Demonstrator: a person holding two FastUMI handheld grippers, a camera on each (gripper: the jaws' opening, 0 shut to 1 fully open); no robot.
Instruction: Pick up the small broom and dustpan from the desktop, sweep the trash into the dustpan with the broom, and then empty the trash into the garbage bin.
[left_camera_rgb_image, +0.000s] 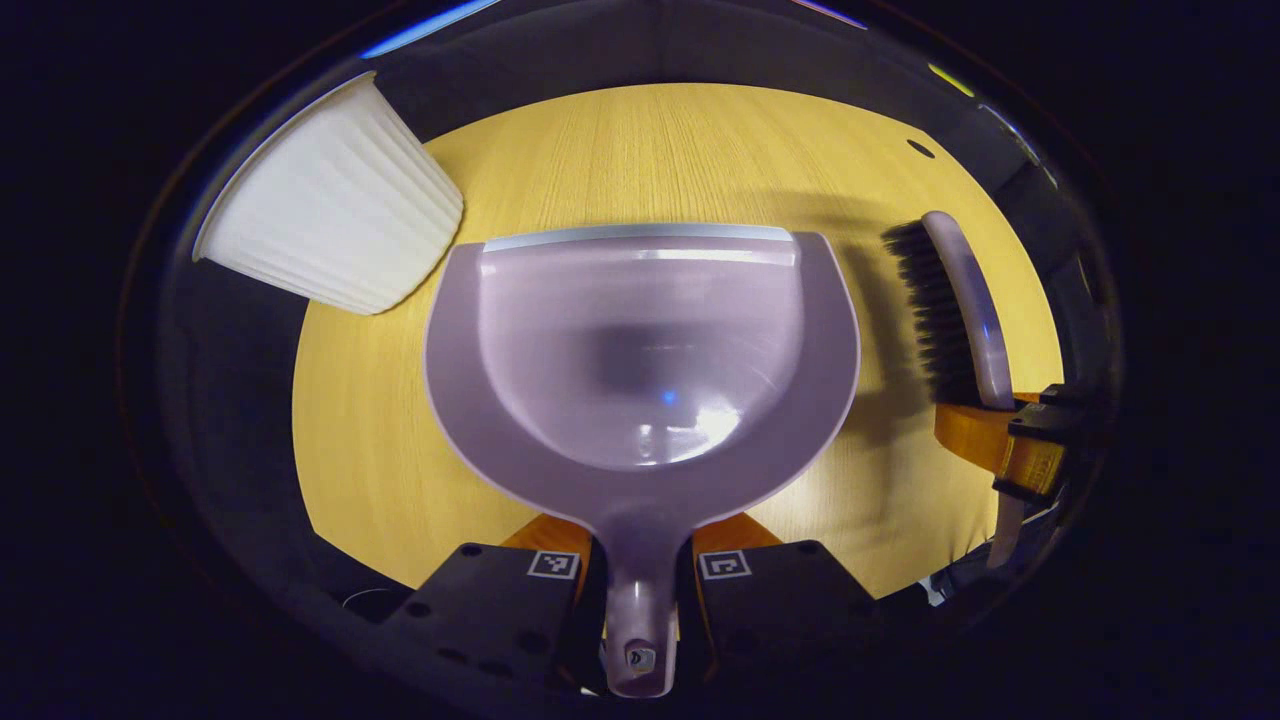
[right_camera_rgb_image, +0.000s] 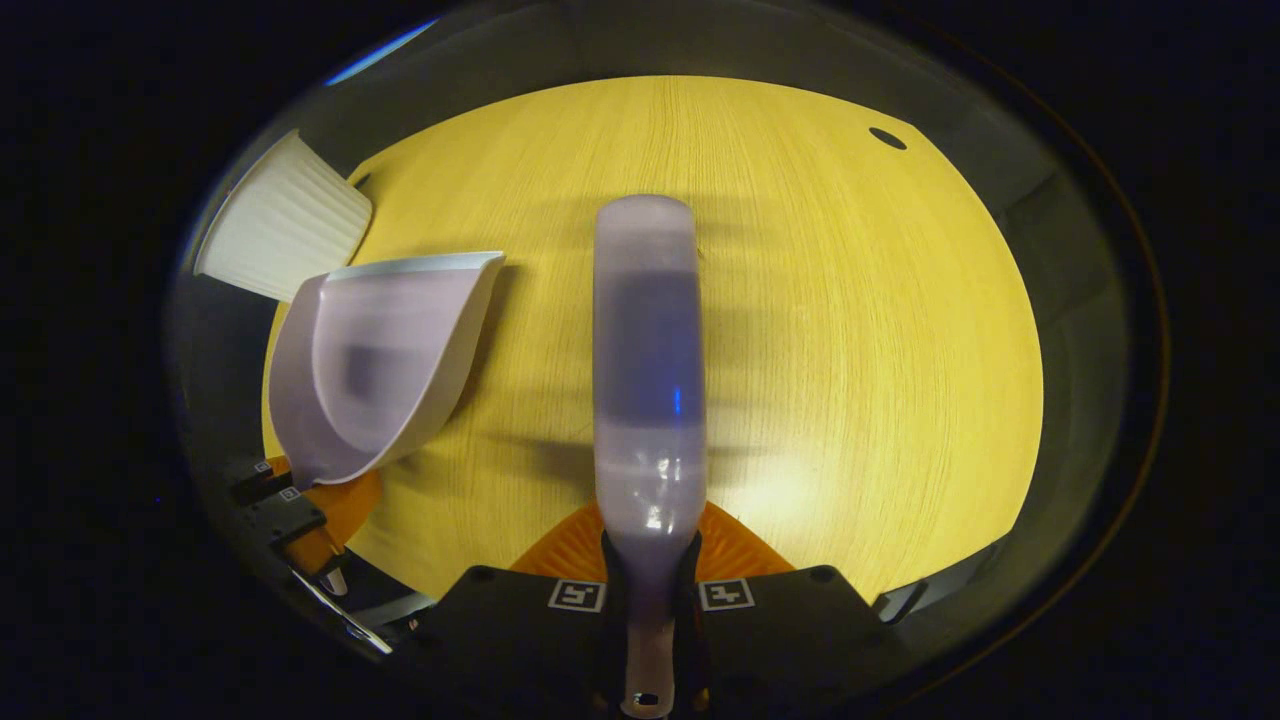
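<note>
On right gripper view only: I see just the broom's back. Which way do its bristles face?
Observer: In the left gripper view, the broom has its bristles turned sideways, toward the dustpan.
Operator: Left grip on the pan? It's hidden from here.
Observer: The left gripper has its jaws closed on the dustpan's handle, one on each side.
Operator: Anything in the pan?
Observer: Its whole bowl shows from above, and I see no trash in it.
</note>
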